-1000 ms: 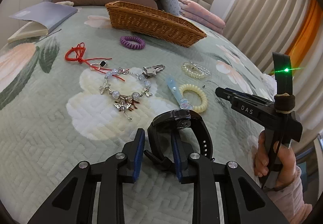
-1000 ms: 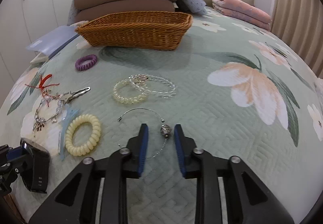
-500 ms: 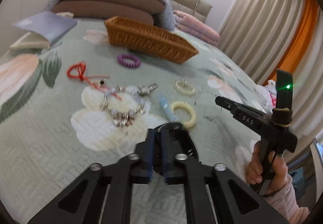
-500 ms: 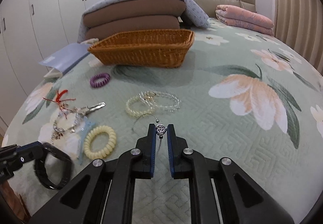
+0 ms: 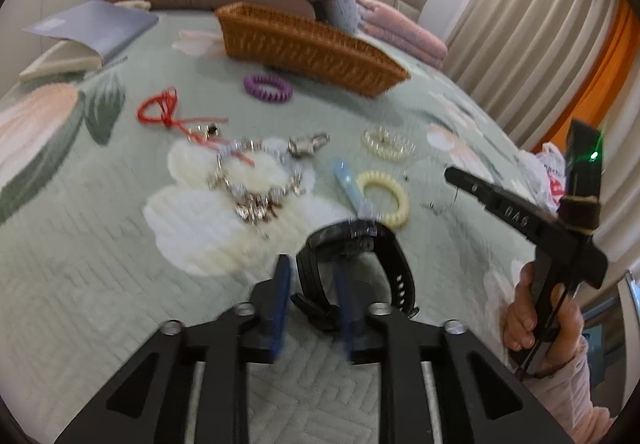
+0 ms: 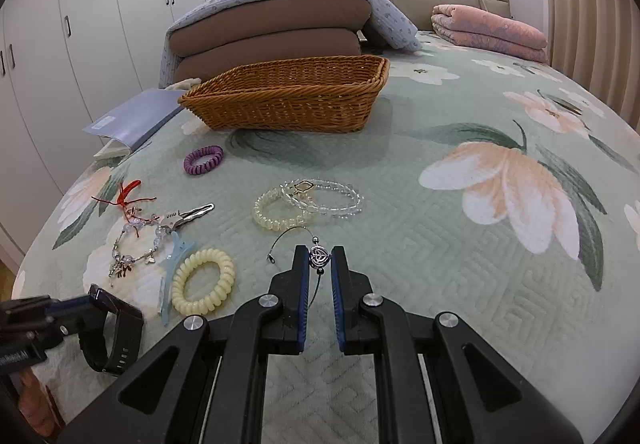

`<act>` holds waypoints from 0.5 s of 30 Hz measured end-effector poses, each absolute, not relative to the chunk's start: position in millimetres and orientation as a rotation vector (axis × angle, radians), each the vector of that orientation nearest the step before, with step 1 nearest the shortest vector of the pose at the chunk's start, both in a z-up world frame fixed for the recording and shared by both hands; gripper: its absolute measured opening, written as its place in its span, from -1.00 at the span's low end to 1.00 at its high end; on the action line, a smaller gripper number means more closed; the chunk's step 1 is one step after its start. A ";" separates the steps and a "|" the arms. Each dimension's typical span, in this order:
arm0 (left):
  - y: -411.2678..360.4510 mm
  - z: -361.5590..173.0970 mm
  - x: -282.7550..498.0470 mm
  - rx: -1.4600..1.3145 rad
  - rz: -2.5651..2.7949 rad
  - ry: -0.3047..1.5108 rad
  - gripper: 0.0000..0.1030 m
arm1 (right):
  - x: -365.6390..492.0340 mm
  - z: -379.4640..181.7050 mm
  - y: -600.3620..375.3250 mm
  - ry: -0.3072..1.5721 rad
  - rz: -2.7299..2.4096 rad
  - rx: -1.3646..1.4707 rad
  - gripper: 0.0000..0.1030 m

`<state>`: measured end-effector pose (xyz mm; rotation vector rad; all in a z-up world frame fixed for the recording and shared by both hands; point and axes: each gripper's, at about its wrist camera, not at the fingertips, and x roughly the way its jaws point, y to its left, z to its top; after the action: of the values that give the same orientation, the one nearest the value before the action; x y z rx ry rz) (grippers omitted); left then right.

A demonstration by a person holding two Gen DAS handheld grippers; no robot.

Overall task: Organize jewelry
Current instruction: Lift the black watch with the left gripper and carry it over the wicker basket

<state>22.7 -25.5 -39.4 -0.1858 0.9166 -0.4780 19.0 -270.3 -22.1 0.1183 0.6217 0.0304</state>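
Observation:
My left gripper (image 5: 312, 268) is shut on the strap of a black smartwatch (image 5: 384, 256) and holds it above the bedspread; the watch also shows in the right wrist view (image 6: 116, 336). My right gripper (image 6: 319, 258) is shut on the silver bead of a thin wire bangle (image 6: 292, 234), lifted off the bed. A wicker basket (image 6: 296, 100) stands further back. On the spread lie a cream coil hair tie (image 6: 204, 280), a blue hair clip (image 6: 174, 264), a charm bracelet (image 6: 132, 248), clear bead bracelets (image 6: 308, 202), a purple coil tie (image 6: 203, 159) and a red cord (image 6: 124, 196).
A grey-blue book (image 6: 132, 118) lies left of the basket. Brown pillows under a blue blanket (image 6: 280, 20) and folded pink blankets (image 6: 488, 30) sit at the headboard. Curtains (image 5: 540, 24) hang on the right. Wardrobes (image 6: 60, 24) stand on the left.
Both grippers have risen, the left carrying the watch and the right the wire bangle. One second ago both stood open around them; then they shut.

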 end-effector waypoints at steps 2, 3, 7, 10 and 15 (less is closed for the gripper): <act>-30.1 -41.6 26.6 -0.173 -0.464 0.937 -0.39 | 18.9 -21.5 -271.0 0.620 0.034 0.126 -0.74; -32.0 -42.2 29.4 -0.169 -0.459 0.951 -0.40 | 18.7 -21.6 -271.6 0.619 0.035 0.130 -0.74; -42.9 -41.0 34.8 -0.111 -0.440 0.972 -0.52 | 18.1 -20.6 -271.1 0.615 0.034 0.130 -0.74; -43.0 -36.1 32.1 -0.120 -0.432 0.940 -0.64 | 14.3 -16.6 -269.0 0.594 0.041 0.123 -0.74; -36.4 -25.8 30.7 -0.153 -0.439 0.906 -0.76 | 4.7 -2.8 -268.3 0.538 0.060 0.135 -0.74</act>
<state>30.7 -36.4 -25.8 -0.1535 0.9058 -0.4390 4.7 -268.3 -2.8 0.1352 0.5380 0.0600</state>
